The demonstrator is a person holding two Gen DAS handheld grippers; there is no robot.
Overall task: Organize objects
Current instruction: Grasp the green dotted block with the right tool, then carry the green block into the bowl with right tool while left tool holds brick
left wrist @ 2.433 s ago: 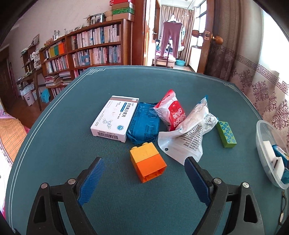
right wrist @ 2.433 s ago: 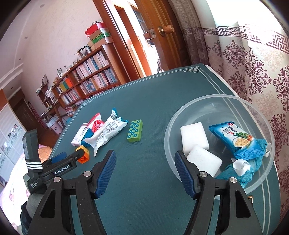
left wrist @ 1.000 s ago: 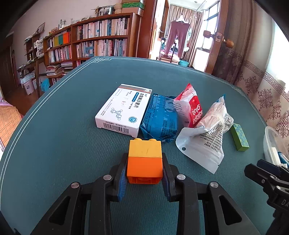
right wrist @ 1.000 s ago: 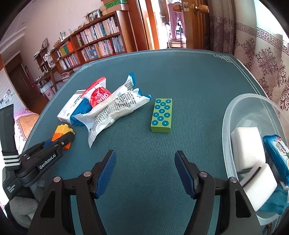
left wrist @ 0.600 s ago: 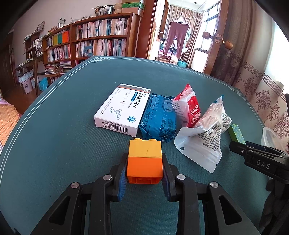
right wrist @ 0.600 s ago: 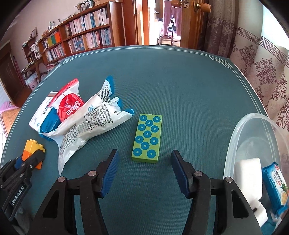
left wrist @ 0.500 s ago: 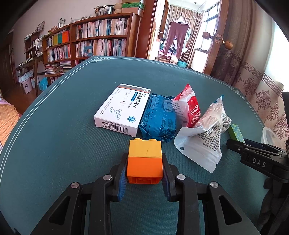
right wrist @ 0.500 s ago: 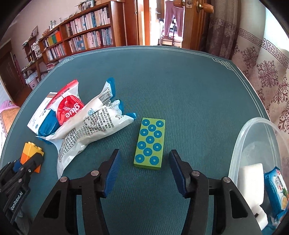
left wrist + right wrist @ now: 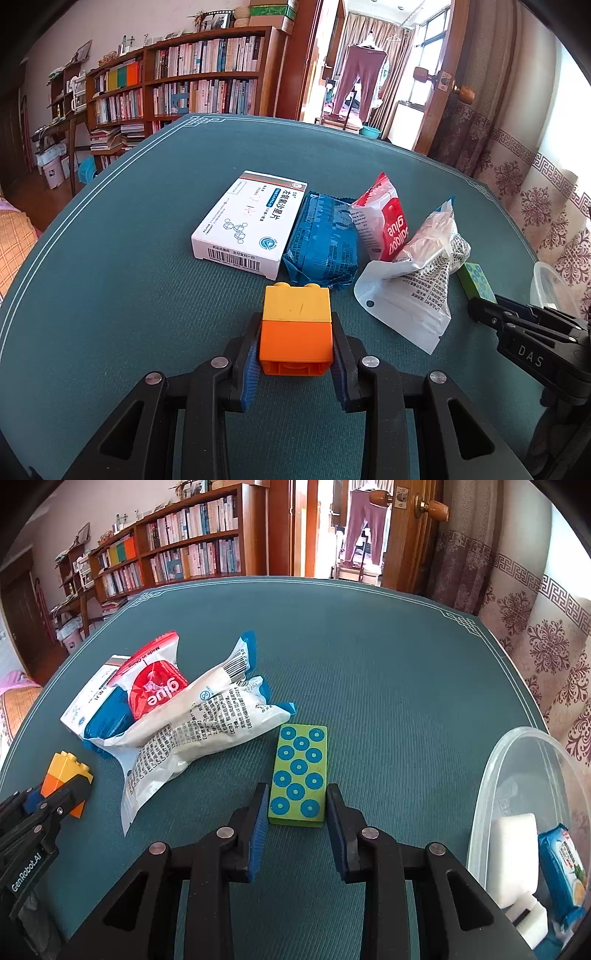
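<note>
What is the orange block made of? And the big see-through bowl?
The orange block looks like hard, smooth plastic: it has crisp edges, round studs and a slight shine, like a toy brick. The bowl is probably thin clear plastic, slightly cloudy, since you can see through its wall. I can't be fully sure.

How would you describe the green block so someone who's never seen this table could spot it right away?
On the teal table, look between the pile of packets and the clear plastic bowl at the right edge. The green block lies flat there, beside the white printed bag, its near end between the right gripper fingers. It alone is flat, lime green and covered in blue dots.
</note>
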